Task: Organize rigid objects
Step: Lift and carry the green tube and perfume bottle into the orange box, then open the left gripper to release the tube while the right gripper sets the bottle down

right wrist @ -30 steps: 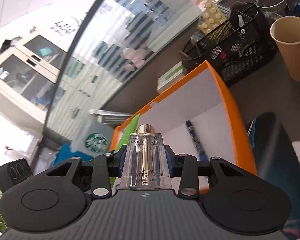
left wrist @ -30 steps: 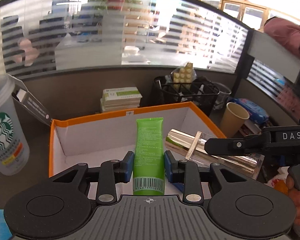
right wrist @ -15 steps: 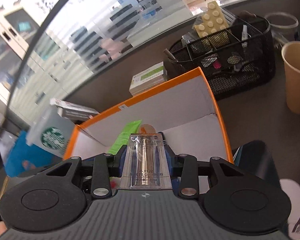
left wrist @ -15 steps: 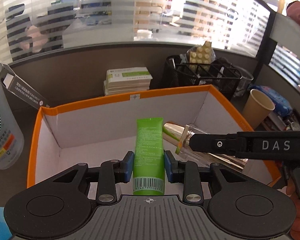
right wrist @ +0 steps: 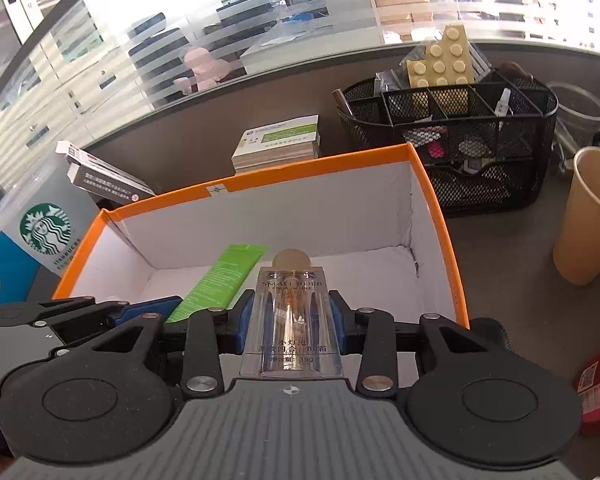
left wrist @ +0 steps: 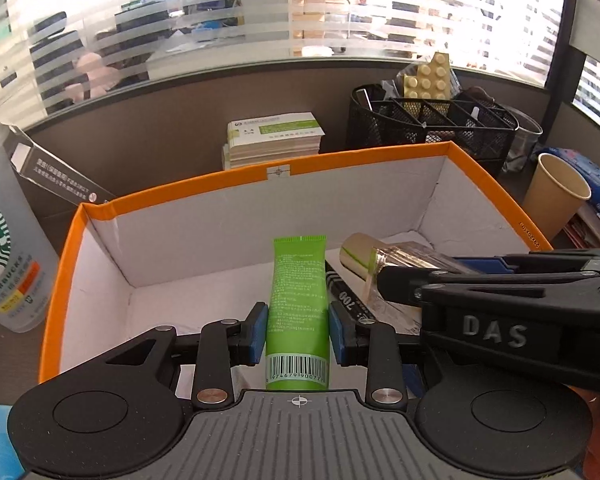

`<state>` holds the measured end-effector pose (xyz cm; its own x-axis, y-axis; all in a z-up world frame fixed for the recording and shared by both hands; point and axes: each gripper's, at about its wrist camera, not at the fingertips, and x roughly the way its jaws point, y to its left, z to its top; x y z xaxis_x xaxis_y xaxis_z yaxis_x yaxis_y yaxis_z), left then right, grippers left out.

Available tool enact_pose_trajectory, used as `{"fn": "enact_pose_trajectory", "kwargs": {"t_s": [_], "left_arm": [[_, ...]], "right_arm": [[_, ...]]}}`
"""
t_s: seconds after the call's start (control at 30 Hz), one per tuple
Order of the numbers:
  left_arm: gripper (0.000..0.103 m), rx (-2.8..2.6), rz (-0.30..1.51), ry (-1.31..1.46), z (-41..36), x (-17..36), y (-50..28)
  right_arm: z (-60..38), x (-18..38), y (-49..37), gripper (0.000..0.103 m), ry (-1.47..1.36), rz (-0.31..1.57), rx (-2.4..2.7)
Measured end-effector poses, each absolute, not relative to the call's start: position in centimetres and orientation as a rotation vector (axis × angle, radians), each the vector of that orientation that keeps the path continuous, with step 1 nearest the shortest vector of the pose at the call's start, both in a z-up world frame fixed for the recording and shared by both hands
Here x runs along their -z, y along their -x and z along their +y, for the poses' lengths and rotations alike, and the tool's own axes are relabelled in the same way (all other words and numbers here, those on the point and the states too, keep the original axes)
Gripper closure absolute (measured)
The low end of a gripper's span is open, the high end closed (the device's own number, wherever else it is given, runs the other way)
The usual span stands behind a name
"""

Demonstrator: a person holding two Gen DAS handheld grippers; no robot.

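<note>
Over the orange-rimmed cardboard box [left wrist: 496, 188], a green tube [left wrist: 299, 296] is clamped between the blue pads of the left gripper [left wrist: 298, 334], its crimped end pointing toward the far wall of the box. Just beside it, to the right, a clear bottle with a gold cap [right wrist: 292, 320] is pinched in the right gripper [right wrist: 293, 322], also above the white interior. A black marker [left wrist: 346, 300] is seen lying on the box floor between tube and bottle. Outside the box, a Starbucks cup [left wrist: 4, 256] stands at the left, a stack of cards [right wrist: 278, 142] behind, and a black mesh organizer [right wrist: 480, 152] and paper cup [right wrist: 588, 216] at the right.
</note>
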<state>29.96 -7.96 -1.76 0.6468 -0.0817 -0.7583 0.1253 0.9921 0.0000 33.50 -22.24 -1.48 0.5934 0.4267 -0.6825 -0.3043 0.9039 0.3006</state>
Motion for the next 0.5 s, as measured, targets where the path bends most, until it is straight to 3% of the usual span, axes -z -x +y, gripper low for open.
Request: {"fn": "enact_pose_trajectory", "kwargs": {"t_s": [0.5], "left_arm": [[0.072,0.062,0.938,-0.155,-10.1,3.0,-30.9]], "right_arm": [[-20.5,2.9,-35.1,0.068,-0.003,0.895,-0.366]]}}
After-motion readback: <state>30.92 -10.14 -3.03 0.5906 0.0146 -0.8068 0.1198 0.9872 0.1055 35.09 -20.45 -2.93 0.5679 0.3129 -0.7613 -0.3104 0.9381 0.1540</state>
